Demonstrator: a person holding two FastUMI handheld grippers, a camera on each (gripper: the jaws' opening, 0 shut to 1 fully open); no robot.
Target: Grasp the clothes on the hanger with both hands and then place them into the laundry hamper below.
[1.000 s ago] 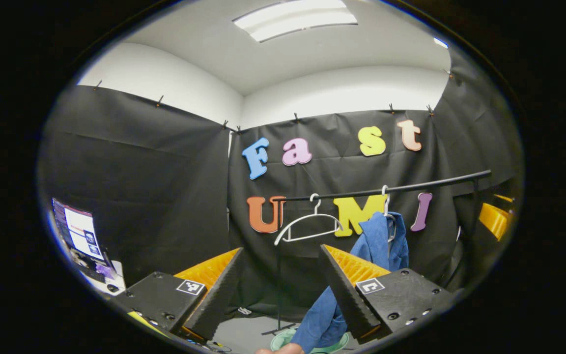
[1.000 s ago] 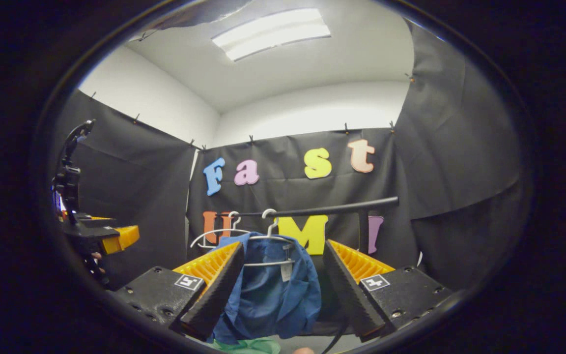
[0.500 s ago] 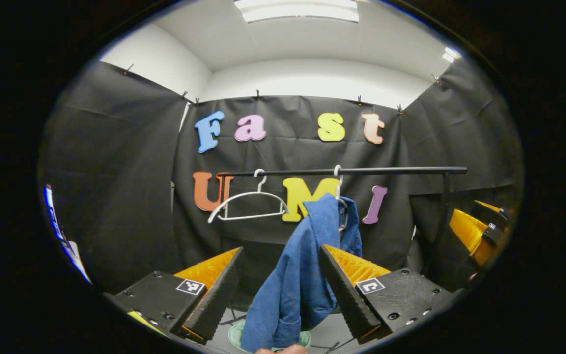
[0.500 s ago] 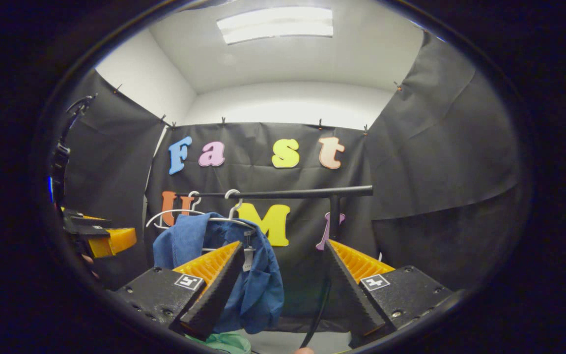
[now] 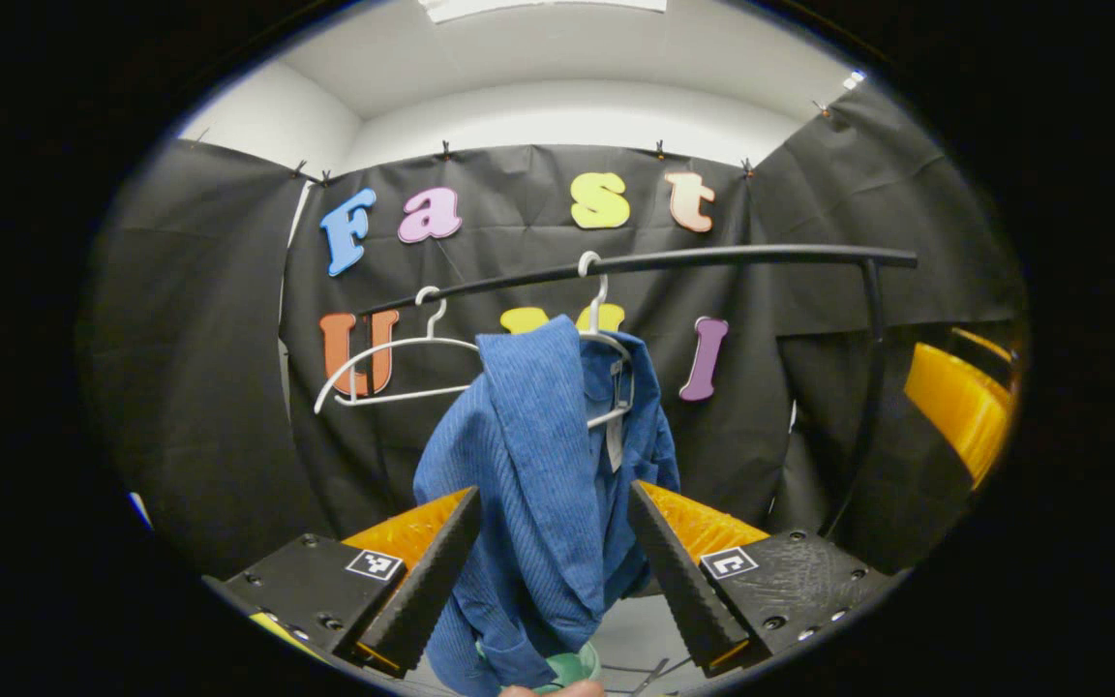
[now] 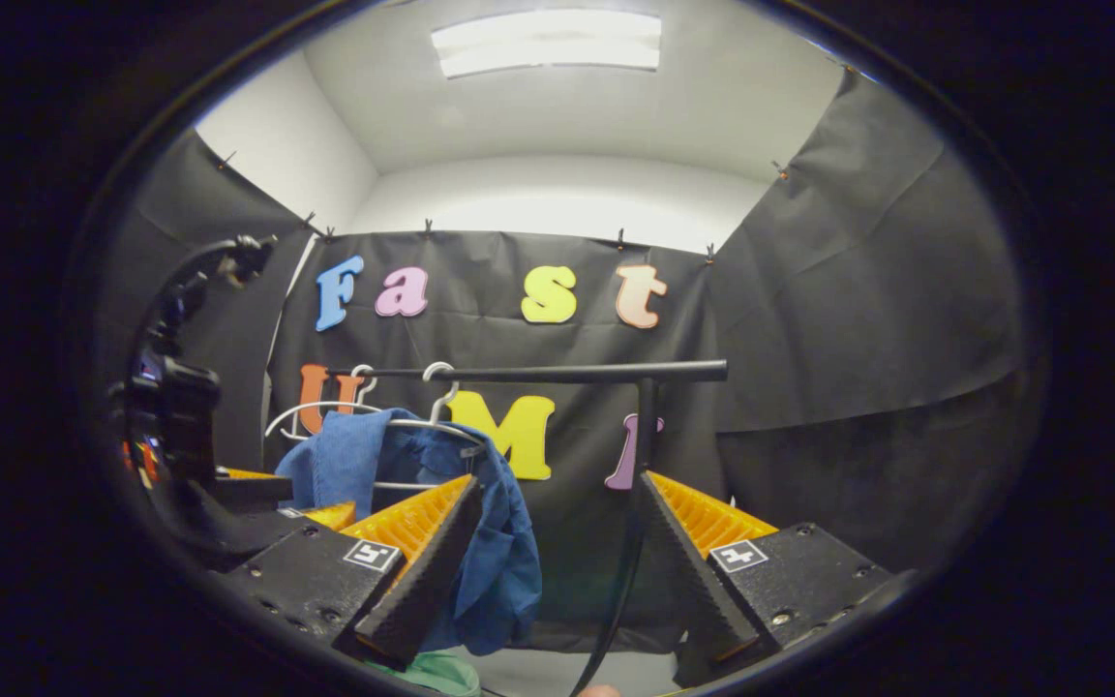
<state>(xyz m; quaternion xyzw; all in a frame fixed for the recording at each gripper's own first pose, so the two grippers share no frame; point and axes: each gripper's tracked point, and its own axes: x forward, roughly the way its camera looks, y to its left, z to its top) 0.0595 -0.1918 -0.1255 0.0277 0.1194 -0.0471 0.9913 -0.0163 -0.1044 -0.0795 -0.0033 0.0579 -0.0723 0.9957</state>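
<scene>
Now, in the left gripper view, the left gripper (image 5: pixel 550 561) stands apart around the blue shirt (image 5: pixel 543 455) hanging under the rail (image 5: pixel 712 257); it should close high, on thick folds. In the right gripper view, the right gripper (image 6: pixel 557 566), apart, sits beside the shirt below the rail, needing a leftward shift.

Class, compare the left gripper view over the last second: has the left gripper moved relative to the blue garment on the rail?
Yes. The left gripper has closed in on the blue garment, which now hangs between its open fingers; the rail looms larger.
</scene>
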